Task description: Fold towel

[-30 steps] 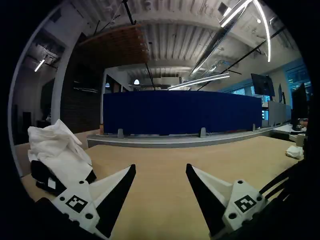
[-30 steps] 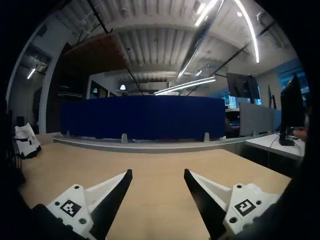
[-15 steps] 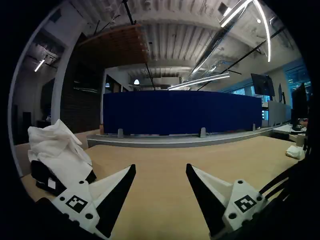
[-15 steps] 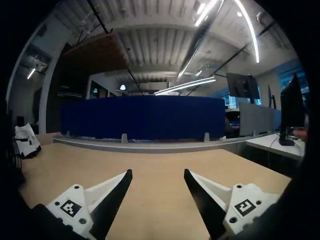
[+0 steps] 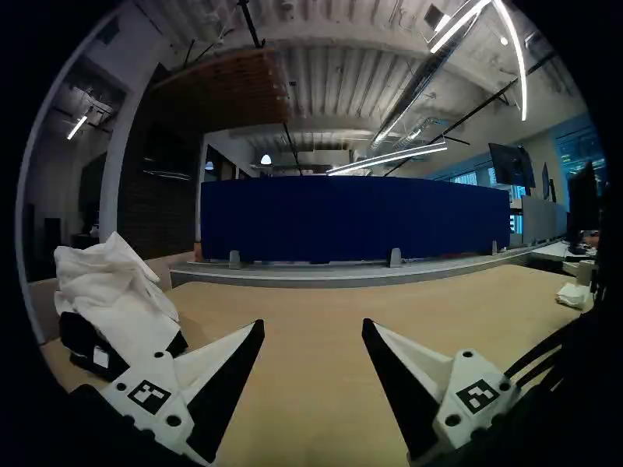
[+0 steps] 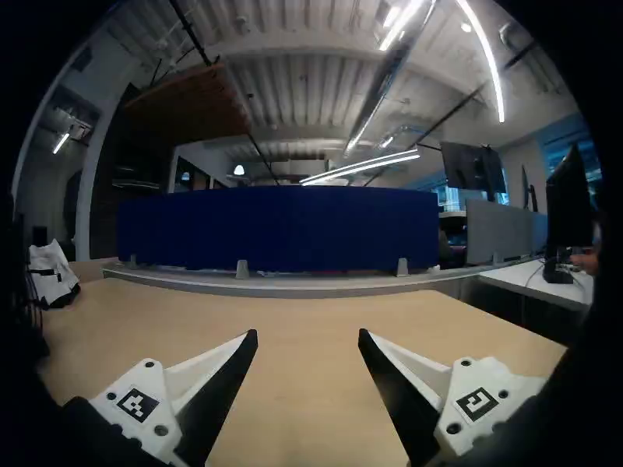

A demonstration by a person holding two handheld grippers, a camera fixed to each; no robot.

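A pale wooden table point(image 5: 311, 366) spreads under both grippers and runs back to a long blue partition point(image 5: 350, 218) that stands along its far edge on a grey rail. Overhead, long light strips point(image 5: 515, 54) cross a ribbed ceiling. In the right gripper view a dark monitor point(image 6: 567, 210) stands on a neighbouring desk to the right.

The left gripper point(image 5: 311, 323) hovers low over the bare tabletop. Its two white fingers are spread wide, with nothing between them. The right gripper point(image 6: 306, 333) sits the same way over the wood, fingers well apart and holding nothing.

The white towel point(image 5: 109, 284) lies crumpled in a loose heap at the left end of the table in the left gripper view, just beside that gripper's left finger but not touching it. The heap rests on a black holder point(image 5: 82, 342). In the right gripper view it appears small at the far left edge, well apart from the right gripper. A small white crumpled cloth point(image 5: 575, 295) lies near the table's right end in the left gripper view.
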